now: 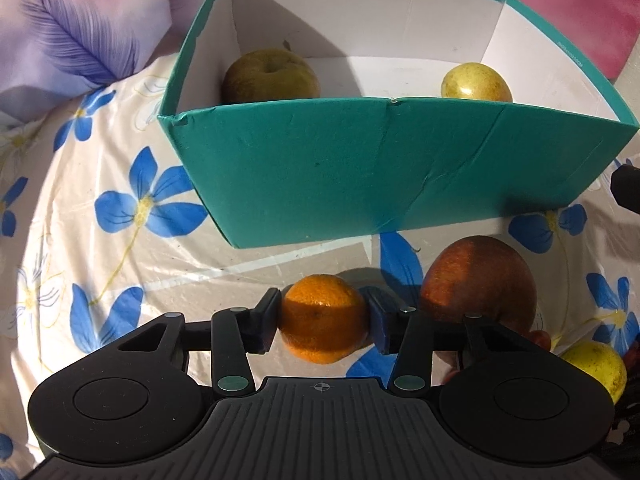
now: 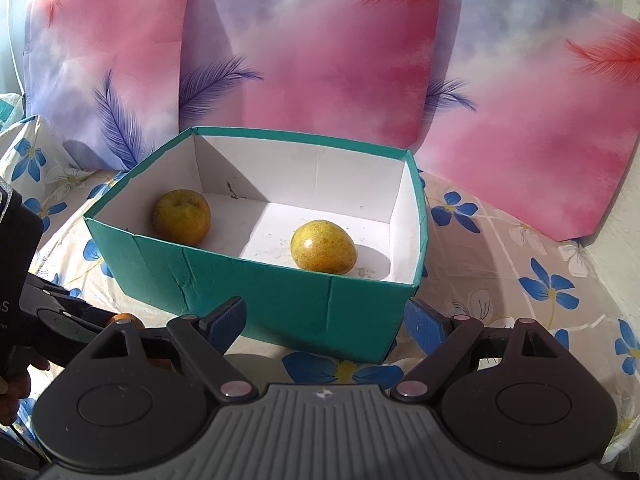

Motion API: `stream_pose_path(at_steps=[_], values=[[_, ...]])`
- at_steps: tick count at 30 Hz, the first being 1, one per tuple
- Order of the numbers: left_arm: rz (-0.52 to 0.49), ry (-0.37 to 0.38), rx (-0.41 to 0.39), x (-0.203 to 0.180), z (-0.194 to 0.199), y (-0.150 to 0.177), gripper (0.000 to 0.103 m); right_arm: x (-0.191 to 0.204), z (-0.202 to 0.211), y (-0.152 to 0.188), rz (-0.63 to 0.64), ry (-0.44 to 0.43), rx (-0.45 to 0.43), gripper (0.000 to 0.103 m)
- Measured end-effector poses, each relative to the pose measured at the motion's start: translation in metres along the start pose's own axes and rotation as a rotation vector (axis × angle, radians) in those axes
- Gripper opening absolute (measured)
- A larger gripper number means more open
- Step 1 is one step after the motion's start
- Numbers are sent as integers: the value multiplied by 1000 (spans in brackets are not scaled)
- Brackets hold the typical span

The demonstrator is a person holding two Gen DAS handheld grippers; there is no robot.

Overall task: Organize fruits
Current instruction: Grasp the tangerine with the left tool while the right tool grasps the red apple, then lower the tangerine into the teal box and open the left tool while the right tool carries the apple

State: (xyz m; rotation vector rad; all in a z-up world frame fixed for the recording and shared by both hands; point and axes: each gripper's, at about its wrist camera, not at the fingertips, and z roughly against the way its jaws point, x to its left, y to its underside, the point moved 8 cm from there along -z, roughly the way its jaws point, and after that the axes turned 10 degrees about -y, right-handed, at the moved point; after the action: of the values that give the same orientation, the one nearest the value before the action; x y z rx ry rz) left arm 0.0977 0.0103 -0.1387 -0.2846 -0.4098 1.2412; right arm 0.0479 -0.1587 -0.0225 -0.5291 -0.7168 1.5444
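My left gripper is shut on an orange, just in front of the teal box. A greenish apple and a yellow fruit lie inside the box. A large red apple rests on the cloth right of the orange, and a yellow fruit lies at the far right. My right gripper is open and empty in front of the box. The right wrist view shows the apple and yellow fruit in the box, and a sliver of the orange.
A flowered cloth covers the table. Pink and purple feather-print bags stand behind the box. The left gripper body and a hand show at the left edge of the right wrist view.
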Motion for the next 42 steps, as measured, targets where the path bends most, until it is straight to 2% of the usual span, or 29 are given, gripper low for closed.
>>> stream_pose_path(at_steps=[6, 15, 23, 26, 30, 33, 42], values=[[52, -26, -16, 18, 15, 1, 50, 22, -8, 6, 42, -63, 51, 87], [81, -39, -40, 43, 33, 3, 50, 62, -39, 25, 37, -183, 211, 86], [53, -16, -32, 46, 37, 14, 50, 84, -71, 37, -13, -229, 295, 69], [42, -6, -27, 46, 36, 15, 50, 85, -87, 44, -35, -212, 320, 69], [31, 3, -34, 47, 41, 12, 50, 85, -85, 44, -32, -187, 316, 68], [4, 7, -73, 44, 53, 0, 50, 79, -75, 39, -52, -168, 285, 68], [-79, 8, -278, 18, 100, -74, 50, 45, -19, -5, -119, -109, 116, 68]])
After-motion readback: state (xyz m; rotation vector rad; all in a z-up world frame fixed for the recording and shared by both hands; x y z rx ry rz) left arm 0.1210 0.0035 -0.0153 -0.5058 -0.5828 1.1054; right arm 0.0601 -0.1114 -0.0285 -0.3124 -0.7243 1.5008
